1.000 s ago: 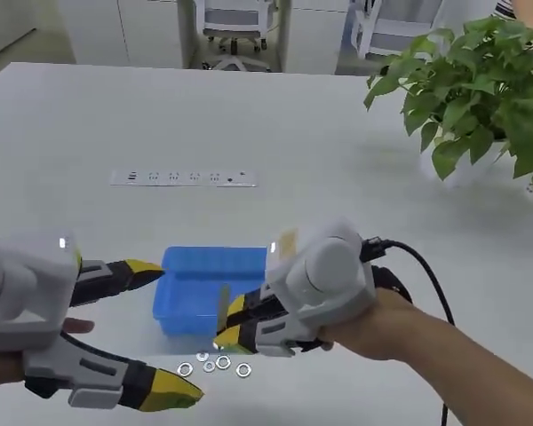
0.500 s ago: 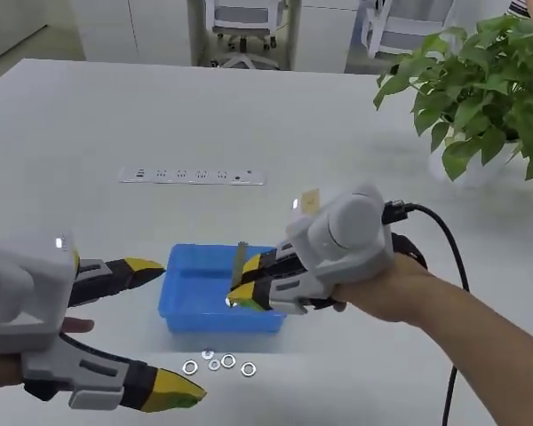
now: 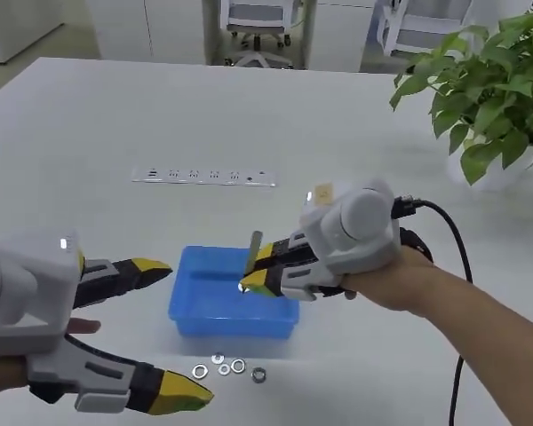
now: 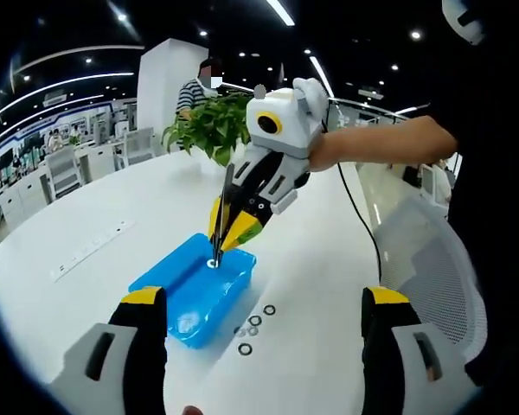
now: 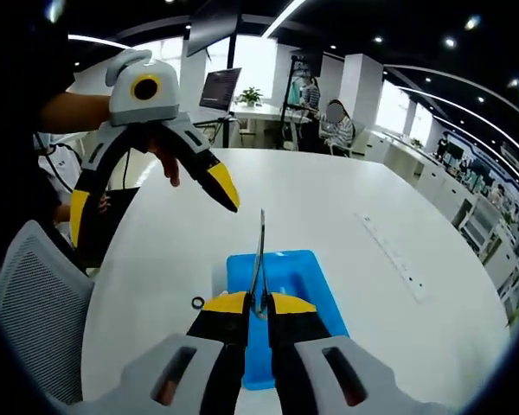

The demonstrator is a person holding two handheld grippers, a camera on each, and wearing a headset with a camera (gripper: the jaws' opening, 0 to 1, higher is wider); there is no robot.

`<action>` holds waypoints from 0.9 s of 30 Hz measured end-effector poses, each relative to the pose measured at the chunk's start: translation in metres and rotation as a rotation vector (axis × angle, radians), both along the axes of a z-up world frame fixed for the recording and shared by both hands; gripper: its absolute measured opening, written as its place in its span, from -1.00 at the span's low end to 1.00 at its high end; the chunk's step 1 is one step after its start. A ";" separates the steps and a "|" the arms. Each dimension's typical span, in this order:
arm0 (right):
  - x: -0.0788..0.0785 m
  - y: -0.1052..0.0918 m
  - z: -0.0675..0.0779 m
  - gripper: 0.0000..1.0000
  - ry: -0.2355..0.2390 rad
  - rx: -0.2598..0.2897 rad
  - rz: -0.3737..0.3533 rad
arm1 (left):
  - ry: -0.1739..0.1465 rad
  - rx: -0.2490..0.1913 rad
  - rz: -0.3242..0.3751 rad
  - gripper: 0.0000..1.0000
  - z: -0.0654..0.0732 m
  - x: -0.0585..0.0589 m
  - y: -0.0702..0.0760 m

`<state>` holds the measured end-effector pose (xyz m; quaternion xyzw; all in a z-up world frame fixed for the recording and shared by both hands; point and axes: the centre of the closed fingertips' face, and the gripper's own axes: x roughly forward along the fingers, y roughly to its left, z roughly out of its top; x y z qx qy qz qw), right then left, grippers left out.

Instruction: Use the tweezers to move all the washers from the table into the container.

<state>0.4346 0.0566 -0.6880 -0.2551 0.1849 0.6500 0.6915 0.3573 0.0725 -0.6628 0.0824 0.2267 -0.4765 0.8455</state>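
Observation:
My right gripper [image 3: 259, 282] is shut on a pair of metal tweezers [image 3: 251, 253] and hovers over the blue container [image 3: 204, 297]. The tweezers' tip [image 4: 214, 262] points down into the container, and a small washer seems pinched in it. Several loose washers [image 3: 226, 366] lie on the white table just in front of the container. My left gripper [image 3: 173, 335] stands wide open at the lower left, beside the container and holding nothing. The right gripper view looks along the tweezers [image 5: 259, 251] at the container [image 5: 298, 277], with one washer [image 5: 197, 303] to its left.
A white power strip [image 3: 204, 177] lies beyond the container. A potted plant [image 3: 489, 89] stands at the far right of the table. A black cable [image 3: 453, 257] trails from the right gripper. Office chairs [image 3: 258, 22] stand behind the table.
My right gripper has lifted with the tweezers from the washers at the front and moved back over the blue container. The left gripper has stayed in place, open.

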 end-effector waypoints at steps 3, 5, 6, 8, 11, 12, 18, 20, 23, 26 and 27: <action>0.004 0.000 -0.005 -0.82 0.001 0.001 -0.005 | 0.000 -0.001 0.003 0.98 0.000 0.002 0.000; 0.007 0.000 -0.009 -0.82 0.003 -0.004 -0.006 | 0.001 -0.002 0.003 0.98 0.000 0.002 0.000; 0.008 0.000 -0.011 -0.82 0.001 -0.005 -0.006 | 0.000 -0.002 0.003 0.98 -0.001 0.003 0.000; 0.011 0.000 -0.014 -0.82 0.002 -0.009 -0.009 | -0.002 -0.002 0.005 0.98 -0.001 0.005 0.000; 0.015 0.000 -0.019 -0.82 0.009 -0.005 -0.018 | -0.003 -0.004 0.006 0.98 0.000 0.008 0.001; 0.016 0.000 -0.021 -0.82 0.009 -0.004 -0.018 | -0.002 -0.003 0.007 0.98 -0.001 0.010 0.001; 0.023 0.001 -0.032 -0.82 0.022 -0.012 -0.022 | -0.002 -0.002 0.001 0.98 -0.003 0.017 -0.001; 0.024 0.001 -0.036 -0.82 0.025 -0.018 -0.022 | -0.001 -0.001 -0.001 0.98 -0.004 0.020 -0.001; 0.027 0.001 -0.043 -0.82 0.030 -0.031 -0.024 | -0.002 -0.006 -0.007 0.98 -0.004 0.026 -0.003; 0.029 0.001 -0.049 -0.82 0.037 -0.037 -0.025 | -0.001 0.001 -0.016 0.98 -0.006 0.031 -0.006; 0.029 0.000 -0.050 -0.82 0.041 -0.039 -0.024 | -0.002 0.002 -0.018 0.98 -0.006 0.033 -0.006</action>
